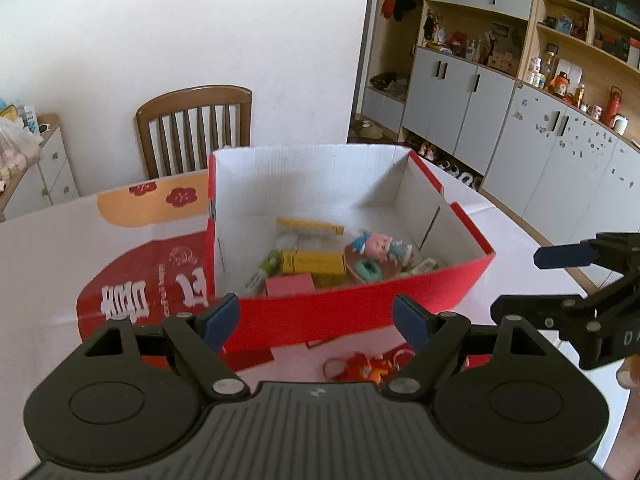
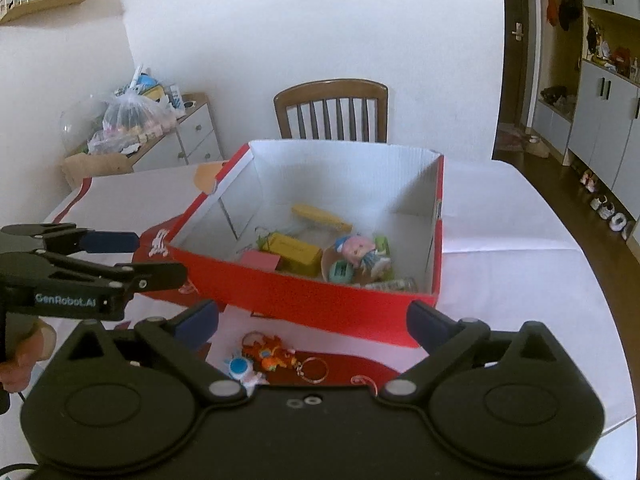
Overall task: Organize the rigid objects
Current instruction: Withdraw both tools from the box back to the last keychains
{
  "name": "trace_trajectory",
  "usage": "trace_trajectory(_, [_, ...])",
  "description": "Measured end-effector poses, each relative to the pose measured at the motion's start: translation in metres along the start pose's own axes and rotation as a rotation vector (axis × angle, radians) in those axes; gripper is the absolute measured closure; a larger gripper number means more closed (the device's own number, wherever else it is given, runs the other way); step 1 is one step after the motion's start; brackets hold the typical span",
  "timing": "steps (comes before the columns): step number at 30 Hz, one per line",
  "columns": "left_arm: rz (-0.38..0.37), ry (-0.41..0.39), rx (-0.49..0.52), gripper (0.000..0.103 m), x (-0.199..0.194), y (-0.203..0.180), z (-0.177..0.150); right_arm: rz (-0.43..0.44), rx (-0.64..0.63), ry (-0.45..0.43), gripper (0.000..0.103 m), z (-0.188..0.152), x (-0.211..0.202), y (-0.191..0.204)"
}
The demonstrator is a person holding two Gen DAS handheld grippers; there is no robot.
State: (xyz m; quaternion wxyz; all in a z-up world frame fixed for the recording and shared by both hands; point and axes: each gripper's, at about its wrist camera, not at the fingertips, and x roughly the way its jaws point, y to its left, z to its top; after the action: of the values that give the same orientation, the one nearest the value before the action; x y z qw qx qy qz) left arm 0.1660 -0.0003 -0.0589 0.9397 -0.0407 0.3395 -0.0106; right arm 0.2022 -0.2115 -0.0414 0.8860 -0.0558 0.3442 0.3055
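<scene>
A red cardboard box with white inner walls is seen standing open-topped on the white table, its long axis running across the table from left to right, its near red wall turned toward both cameras. Inside it are lain a yellow carton, a pink card, a long yellow stick-shaped item set aslant toward the far wall, and a pink-faced doll on its side.

On the table just in front of the box, an orange keychain figure is found, its ring trailing to the right, with a small blue-and-white figure just beside it on the left.

The left gripper is held low and level before the near wall, aimed into the box; its jaws are spread wide and nothing is grasped. The right gripper is posed likewise — above the keychain, fingers well apart and touching nothing. Each gripper is seen side-on at the edge of the other's view.

A wooden chair stands behind the table.
</scene>
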Motion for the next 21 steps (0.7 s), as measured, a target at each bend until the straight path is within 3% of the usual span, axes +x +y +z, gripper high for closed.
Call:
trace_trajectory(9, [-0.002, 0.036, 0.019, 0.02, 0.002, -0.012, -0.041, 0.009, -0.006, 0.06, 0.002, -0.023, 0.016, 0.009])
trace_trajectory(21, [0.005, 0.105, 0.057, 0.019, 0.034, -0.028, -0.082, 0.027, -0.03, 0.136, 0.003, -0.038, 0.048, 0.011])
